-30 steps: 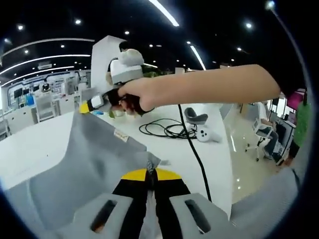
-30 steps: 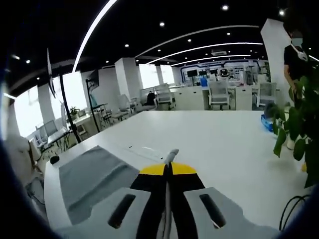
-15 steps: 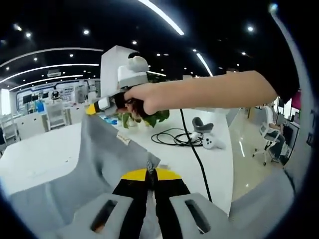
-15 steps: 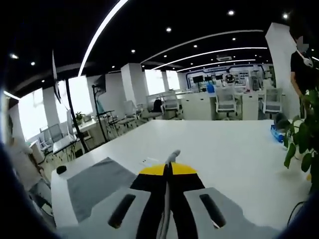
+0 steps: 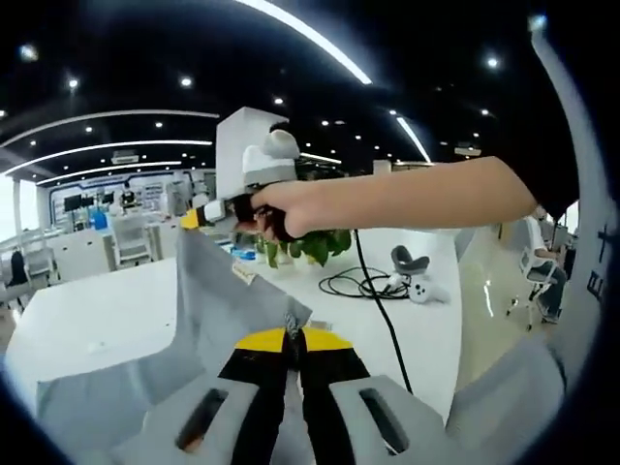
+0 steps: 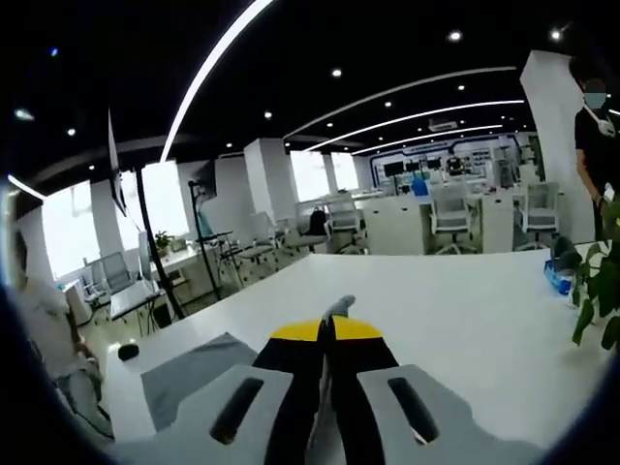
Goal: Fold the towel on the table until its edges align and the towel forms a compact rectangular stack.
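The grey towel (image 5: 208, 305) hangs lifted over the white table (image 5: 97, 310), stretched between both grippers. My left gripper (image 5: 293, 334) is shut on one towel corner, a pinch of cloth poking up between the yellow tips. In the left gripper view a hand holds my right gripper (image 5: 194, 217), which is shut on the other corner, higher and farther away. In the right gripper view my right gripper (image 6: 334, 320) is shut with a bit of grey cloth at its tip, and the lower part of the towel (image 6: 199, 373) lies on the table (image 6: 455, 300) below left.
A black cable coil (image 5: 363, 284) and a white controller (image 5: 421, 291) lie on the table to the right, with a green plant (image 5: 310, 244) behind the hand. A plant (image 6: 596, 291) and a blue item (image 6: 560, 279) sit at the right edge. Office chairs and desks stand beyond.
Both grippers have risen with the towel corners; more of the towel hangs off the table and less of it lies flat in the right gripper view.
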{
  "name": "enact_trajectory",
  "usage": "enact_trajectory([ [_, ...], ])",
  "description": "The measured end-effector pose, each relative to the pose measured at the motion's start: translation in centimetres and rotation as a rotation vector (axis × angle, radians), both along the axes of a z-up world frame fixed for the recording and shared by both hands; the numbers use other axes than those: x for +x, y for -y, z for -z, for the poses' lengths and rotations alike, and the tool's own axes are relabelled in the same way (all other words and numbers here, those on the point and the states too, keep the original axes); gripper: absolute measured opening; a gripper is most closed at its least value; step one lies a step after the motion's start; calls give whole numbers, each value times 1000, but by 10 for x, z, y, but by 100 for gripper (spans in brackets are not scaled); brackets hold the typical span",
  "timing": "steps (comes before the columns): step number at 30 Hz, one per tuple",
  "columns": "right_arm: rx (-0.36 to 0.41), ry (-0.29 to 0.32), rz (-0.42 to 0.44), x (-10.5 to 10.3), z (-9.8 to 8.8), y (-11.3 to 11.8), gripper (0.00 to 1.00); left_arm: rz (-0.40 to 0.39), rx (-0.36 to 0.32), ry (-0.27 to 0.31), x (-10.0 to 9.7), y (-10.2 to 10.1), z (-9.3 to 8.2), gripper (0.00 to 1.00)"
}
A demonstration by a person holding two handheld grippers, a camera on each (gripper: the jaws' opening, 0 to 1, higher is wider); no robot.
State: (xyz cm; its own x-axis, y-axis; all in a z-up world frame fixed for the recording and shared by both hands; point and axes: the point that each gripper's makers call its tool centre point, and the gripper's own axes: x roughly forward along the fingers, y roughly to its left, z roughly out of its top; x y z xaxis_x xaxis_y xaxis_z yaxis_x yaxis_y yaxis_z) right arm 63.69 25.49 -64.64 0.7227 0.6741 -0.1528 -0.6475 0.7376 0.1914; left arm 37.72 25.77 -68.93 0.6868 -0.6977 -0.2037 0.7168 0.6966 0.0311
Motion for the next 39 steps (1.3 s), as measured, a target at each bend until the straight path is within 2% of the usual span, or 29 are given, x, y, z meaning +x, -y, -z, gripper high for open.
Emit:
enact_trajectory([
  [5,2,29,-25,-1,-15,-22,0,-35,-17,19,1,-24,-14,4],
  [9,13,41,-35,-3,-26,-41,0,-67,-5,46,4,-48,-21,4],
  [16,29,48,-66,-2,-35,-76,0,-138,-25,54,5,-92,-29,4],
  [24,31,66,-117,-5,-43,-114,0,-205,-42,69,5,-132,-33,4],
  [39,40,78,-196,-13,-52,-175,0,-301,-45,82,-2,-181,-34,4],
])
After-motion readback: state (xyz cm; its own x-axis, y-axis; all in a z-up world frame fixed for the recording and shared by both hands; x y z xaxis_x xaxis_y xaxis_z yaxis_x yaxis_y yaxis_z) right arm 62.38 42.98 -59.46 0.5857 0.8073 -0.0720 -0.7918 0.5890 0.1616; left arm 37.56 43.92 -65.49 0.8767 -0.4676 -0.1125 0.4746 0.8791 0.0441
